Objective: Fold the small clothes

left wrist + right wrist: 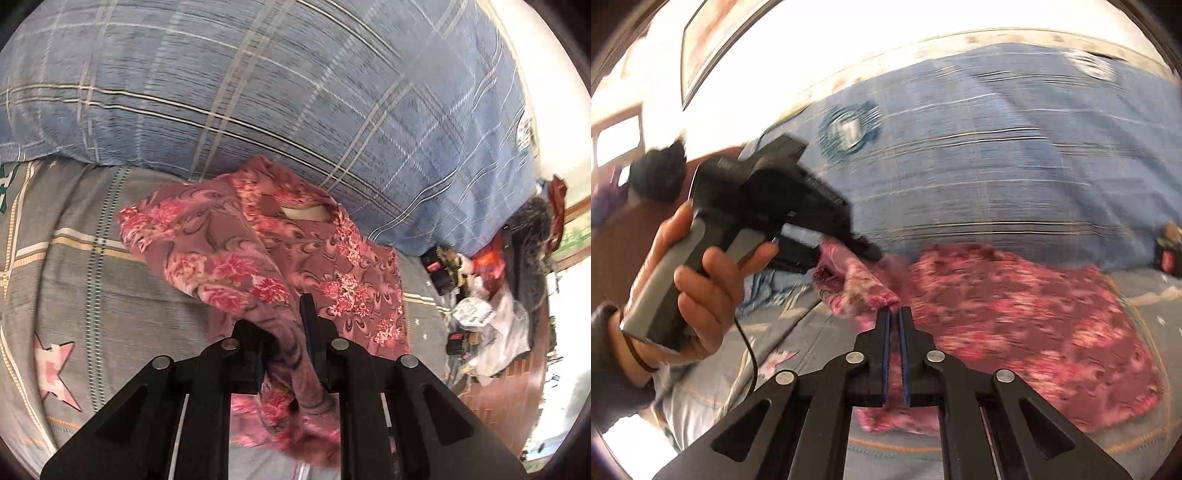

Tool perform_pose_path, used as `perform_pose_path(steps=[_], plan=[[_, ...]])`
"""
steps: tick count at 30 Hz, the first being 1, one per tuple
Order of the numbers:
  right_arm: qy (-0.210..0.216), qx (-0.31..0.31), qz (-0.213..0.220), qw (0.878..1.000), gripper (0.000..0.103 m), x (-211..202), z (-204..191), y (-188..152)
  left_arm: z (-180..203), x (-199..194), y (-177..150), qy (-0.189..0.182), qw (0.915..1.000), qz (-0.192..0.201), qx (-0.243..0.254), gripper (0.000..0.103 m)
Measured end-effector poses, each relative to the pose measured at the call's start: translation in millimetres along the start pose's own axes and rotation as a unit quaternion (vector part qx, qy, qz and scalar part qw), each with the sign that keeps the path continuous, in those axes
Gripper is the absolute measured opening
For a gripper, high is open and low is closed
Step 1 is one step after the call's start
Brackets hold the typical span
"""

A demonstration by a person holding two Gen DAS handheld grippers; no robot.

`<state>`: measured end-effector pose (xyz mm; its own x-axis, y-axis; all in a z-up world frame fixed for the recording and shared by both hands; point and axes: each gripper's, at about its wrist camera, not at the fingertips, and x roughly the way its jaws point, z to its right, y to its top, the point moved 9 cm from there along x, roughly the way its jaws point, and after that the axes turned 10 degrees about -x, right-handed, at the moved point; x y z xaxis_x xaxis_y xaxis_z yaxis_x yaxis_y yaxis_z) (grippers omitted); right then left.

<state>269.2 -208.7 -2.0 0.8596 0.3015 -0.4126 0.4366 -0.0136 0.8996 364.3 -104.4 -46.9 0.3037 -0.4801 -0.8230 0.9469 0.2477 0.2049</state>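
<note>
- Left wrist view: my left gripper (pixel 291 332) is closed on a bunched edge of the pink floral fabric garment (pixel 280 251). The rest of the garment lies partly spread on the grey patterned bedsheet (pixel 92 258), against the blue plaid quilt (pixel 258 92).
- Right wrist view: my right gripper (pixel 894 317) has its jaws nearly together, pinching another garment edge. My left hand (pixel 701 280) holds the other tool just beside it.
- Judged step: a fold in progress. Next, carry both held edges across together, lay them flat, then release.
</note>
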Motion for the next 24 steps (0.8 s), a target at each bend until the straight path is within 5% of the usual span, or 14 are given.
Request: perform_pose_path(steps=[3, 6, 9, 10, 13, 14, 16, 19, 21, 22, 24], plan=[[-0.011, 0.095, 0.025, 0.995, 0.000, -14, 54, -12, 14, 15, -3, 0.022, 0.9997, -0.002, 0.008, 0.013], [-0.007, 0.171, -0.007, 0.985, 0.008, -6, 94, -36, 24, 26, -6, 0.056, 0.9981, 0.003, 0.028, 0.013], [0.047, 0.178, -0.023, 0.983, 0.009, 0, 88, -40, 27, 32, -6, 0.067, 0.9974, -0.001, 0.026, 0.013], [0.070, 0.163, -0.023, 0.984, 0.016, 0, 76, -39, 26, 32, -5, 0.071, 0.9972, -0.003, 0.026, 0.013], [0.125, 0.112, -0.031, 0.985, 0.078, 2, 30, -40, 25, 30, -4, 0.078, 0.9965, -0.007, 0.029, 0.013], [0.130, 0.097, -0.025, 0.986, 0.078, 4, 16, -40, 25, 30, -4, 0.081, 0.9963, -0.007, 0.030, 0.013], [0.140, 0.070, -0.022, 0.987, 0.078, 12, -6, -35, 24, 28, -5, 0.082, 0.9960, -0.006, 0.034, 0.013], [0.095, 0.016, 0.002, 0.995, 0.074, 31, -16, -23, 23, 27, -7, 0.084, 0.9958, -0.007, 0.036, 0.013], [0.079, 0.012, -0.005, 0.997, 0.040, 45, -14, -23, 23, 25, -8, 0.084, 0.9958, -0.006, 0.035, 0.013], [0.099, 0.028, -0.019, 0.995, 0.004, 52, -13, -24, 23, 25, -9, 0.085, 0.9957, -0.005, 0.036, 0.013], [0.108, 0.065, -0.024, 0.992, 0.005, 52, -1, -26, 27, 24, -10, 0.081, 0.9961, -0.005, 0.036, 0.013]])
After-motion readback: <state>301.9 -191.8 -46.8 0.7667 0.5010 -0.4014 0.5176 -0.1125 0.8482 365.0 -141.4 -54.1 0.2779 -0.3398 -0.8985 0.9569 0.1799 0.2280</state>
